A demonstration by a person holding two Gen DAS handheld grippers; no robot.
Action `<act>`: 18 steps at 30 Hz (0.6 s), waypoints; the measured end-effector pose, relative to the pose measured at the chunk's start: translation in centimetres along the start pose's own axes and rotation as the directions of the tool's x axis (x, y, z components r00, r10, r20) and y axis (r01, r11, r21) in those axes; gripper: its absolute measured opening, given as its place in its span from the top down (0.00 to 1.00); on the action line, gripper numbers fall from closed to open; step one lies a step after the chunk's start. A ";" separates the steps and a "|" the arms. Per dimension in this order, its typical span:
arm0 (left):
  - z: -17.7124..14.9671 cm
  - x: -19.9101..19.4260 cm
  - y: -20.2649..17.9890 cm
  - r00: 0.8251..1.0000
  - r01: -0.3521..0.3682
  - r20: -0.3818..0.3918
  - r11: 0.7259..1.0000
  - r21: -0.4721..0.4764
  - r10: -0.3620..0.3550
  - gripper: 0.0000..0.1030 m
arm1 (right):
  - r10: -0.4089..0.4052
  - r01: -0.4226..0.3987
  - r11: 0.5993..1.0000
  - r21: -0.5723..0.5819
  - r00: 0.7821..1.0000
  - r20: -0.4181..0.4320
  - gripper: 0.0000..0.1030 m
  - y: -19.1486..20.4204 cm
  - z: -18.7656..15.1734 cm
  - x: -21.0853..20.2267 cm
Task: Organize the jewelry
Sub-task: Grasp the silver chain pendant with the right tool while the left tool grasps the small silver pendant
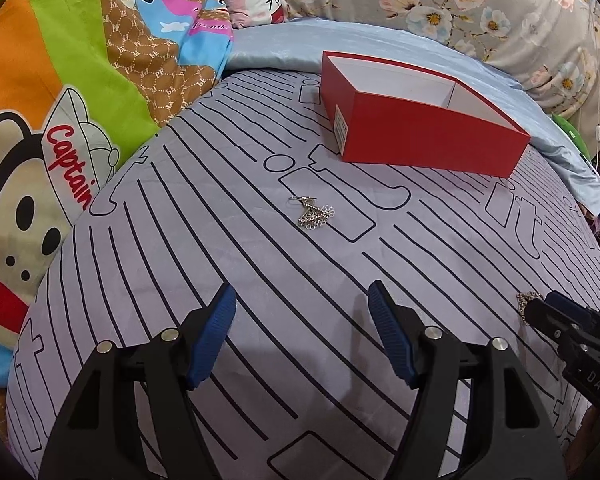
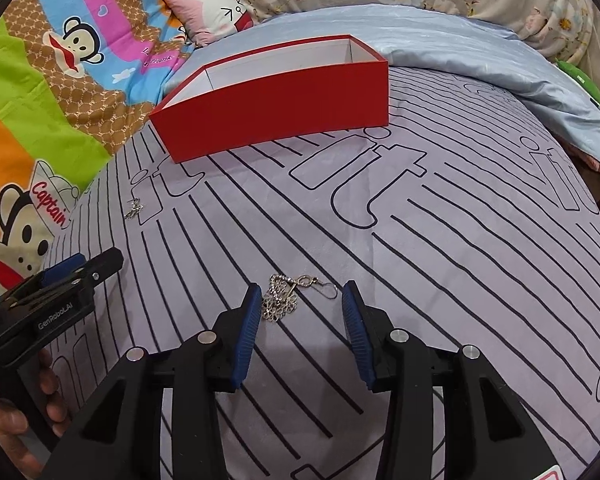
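Holding both grippers low over the bed (image 1: 260,280), we have the right gripper (image 2: 298,300) with its jaws moderately wide and nothing between them yet: one earring (image 2: 284,296) lies on the sheet just ahead of the tips, its cluster touching or nearly touching the left pad and its hook reaching toward the right one. The left gripper (image 1: 302,300) stands wider apart and empty, with the second earring (image 1: 314,212) well ahead of it, between it and the red box (image 1: 420,136). That box sits open at the far side of the striped sheet, and from what we can see of its white inside, nothing is in it.

We judge the next step to be closing on the near earring and carrying it to the box. The risks come from the piece itself: it is small, flat and loosely jointed, lying on soft cloth, so the pads may pinch sheet along with metal, or catch only the thin hook and let the cluster swing or slip free on the lift. It also sits off-centre toward one pad, so closing could push it sideways rather than trap it
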State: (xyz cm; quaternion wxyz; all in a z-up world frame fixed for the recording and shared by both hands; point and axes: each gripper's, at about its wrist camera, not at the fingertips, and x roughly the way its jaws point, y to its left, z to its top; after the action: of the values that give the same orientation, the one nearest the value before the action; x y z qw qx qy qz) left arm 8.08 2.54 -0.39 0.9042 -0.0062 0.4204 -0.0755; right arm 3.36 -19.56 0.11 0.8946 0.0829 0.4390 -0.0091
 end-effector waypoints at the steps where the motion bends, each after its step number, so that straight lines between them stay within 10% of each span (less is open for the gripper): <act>1: 0.0 0.1 0.0 1.000 0.000 -0.001 1.000 0.001 0.000 0.37 | -0.007 0.007 1.000 -0.006 1.000 0.002 0.60 0.1 0.1 0.1; 18: 0.4 0.6 0.5 1.000 0.020 -0.017 1.000 -0.023 -0.020 0.37 | -0.066 0.067 0.997 -0.049 0.998 0.022 0.80 0.3 0.1 0.5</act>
State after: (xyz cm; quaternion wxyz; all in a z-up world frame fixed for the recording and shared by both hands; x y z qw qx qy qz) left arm 8.84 2.95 -0.61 0.8995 -0.0198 0.4290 -0.0798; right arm 3.77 -19.20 -0.18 0.9001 0.0458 0.4323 -0.0288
